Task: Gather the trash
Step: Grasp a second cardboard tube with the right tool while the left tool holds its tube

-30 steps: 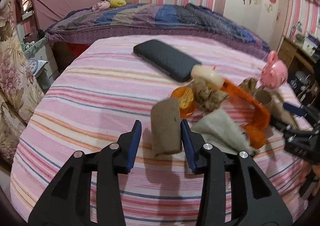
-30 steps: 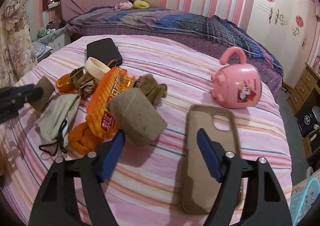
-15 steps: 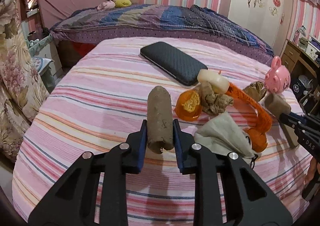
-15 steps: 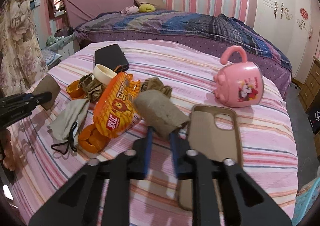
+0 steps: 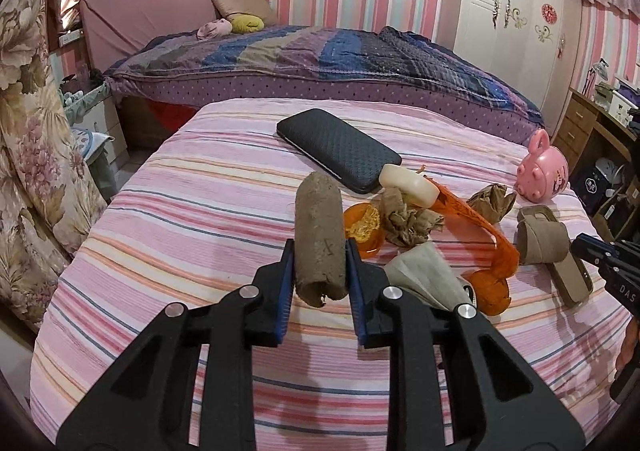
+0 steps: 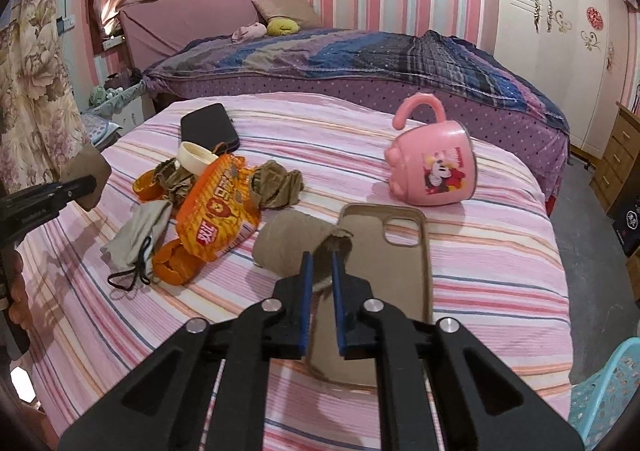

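My left gripper is shut on a brown cardboard tube and holds it upright above the striped bedspread. My right gripper is shut on the end of a second cardboard tube, lifted just above the bed; this tube also shows in the left wrist view. A trash pile lies between them: an orange snack wrapper, crumpled brown paper, orange peel, a white tape ring and a grey face mask.
A black phone lies behind the pile. A tan phone case lies under my right gripper. A pink mug lies on its side at the right. A turquoise basket shows at the lower right, off the bed.
Both grippers have closed on their cardboard tubes and lifted them off the bed. The left tube has swung from lying flat to upright.
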Demonstrator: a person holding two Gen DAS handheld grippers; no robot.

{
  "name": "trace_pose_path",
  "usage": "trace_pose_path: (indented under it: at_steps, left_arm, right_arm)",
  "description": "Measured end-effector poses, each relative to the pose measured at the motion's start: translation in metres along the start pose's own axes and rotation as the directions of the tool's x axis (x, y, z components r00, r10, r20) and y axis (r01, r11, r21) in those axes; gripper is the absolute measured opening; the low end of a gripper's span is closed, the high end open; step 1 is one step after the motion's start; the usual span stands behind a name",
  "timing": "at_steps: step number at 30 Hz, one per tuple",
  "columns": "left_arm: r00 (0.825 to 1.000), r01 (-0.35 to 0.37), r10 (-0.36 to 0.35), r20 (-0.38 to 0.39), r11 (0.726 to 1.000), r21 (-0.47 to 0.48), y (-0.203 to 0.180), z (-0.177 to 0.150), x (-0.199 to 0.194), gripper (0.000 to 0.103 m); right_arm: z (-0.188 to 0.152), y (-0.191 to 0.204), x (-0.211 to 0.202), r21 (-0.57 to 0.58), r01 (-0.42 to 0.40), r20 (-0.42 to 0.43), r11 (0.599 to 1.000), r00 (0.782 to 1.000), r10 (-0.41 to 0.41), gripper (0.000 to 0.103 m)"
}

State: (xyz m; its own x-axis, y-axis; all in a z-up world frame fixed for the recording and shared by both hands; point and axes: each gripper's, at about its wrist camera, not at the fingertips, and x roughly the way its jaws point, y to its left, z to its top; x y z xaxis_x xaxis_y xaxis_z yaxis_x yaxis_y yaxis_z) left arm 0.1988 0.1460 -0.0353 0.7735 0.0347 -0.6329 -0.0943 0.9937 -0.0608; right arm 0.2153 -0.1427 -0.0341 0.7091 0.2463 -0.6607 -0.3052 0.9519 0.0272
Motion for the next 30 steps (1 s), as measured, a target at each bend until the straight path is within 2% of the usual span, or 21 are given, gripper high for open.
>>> trace_pose_path:
  at_steps: [2, 3, 4, 6, 22, 23, 25, 29, 30]
  left_arm:
    - [1.0, -0.002, 0.002, -0.001, 1.0, 0.006, 0.0, -0.001, 0.0, 0.023]
    - [1.0, -0.003, 0.003, -0.002, 1.0, 0.008, 0.0, -0.001, 0.001, 0.023]
    - [1.0, -0.002, 0.002, -0.004, 1.0, 0.008, 0.0, -0.002, 0.001, 0.023]
    - [1.0, -0.003, 0.003, -0.007, 1.0, 0.006, 0.001, -0.003, 0.002, 0.023]
    - [1.0, -0.018, 0.018, -0.019, 1.0, -0.009, 0.009, -0.002, 0.01, 0.023]
    - [1.0, -0.018, 0.017, -0.02, 1.0, -0.01, 0.009, -0.002, 0.01, 0.023]
    - [1.0, -0.016, 0.016, -0.022, 1.0, -0.012, 0.01, -0.002, 0.01, 0.023]
    - [1.0, -0.016, 0.016, -0.02, 1.0, -0.013, 0.01, -0.002, 0.009, 0.023]
    - [1.0, -0.015, 0.014, -0.017, 1.0, -0.013, 0.009, -0.002, 0.009, 0.023]
  right_arm:
    - [-0.001, -0.005, -0.002, 0.022, 0.001, 0.008, 1.0, 1.0, -0.001, 0.013]
    - [-0.001, -0.007, -0.002, 0.03, 0.002, 0.009, 1.0, 1.0, -0.002, 0.026]
    - [-0.001, -0.009, -0.002, 0.042, 0.008, 0.017, 0.999, 1.0, -0.008, 0.047]
    - [-0.001, -0.007, -0.002, 0.046, 0.027, 0.036, 0.999, 0.999, -0.029, 0.064]
    - [0.013, 0.02, 0.055, 0.038, 0.019, -0.042, 0.999, 0.999, -0.017, 0.063]
    - [0.013, 0.02, 0.056, 0.037, 0.015, -0.046, 0.999, 0.999, -0.013, 0.061]
    - [0.013, 0.021, 0.056, 0.037, 0.001, -0.049, 0.999, 0.999, 0.001, 0.045]
    - [0.01, 0.023, 0.05, 0.018, 0.009, -0.028, 1.0, 1.0, -0.008, 0.043]
    - [0.01, 0.023, 0.046, 0.007, 0.019, -0.019, 1.0, 1.0, -0.019, 0.04]
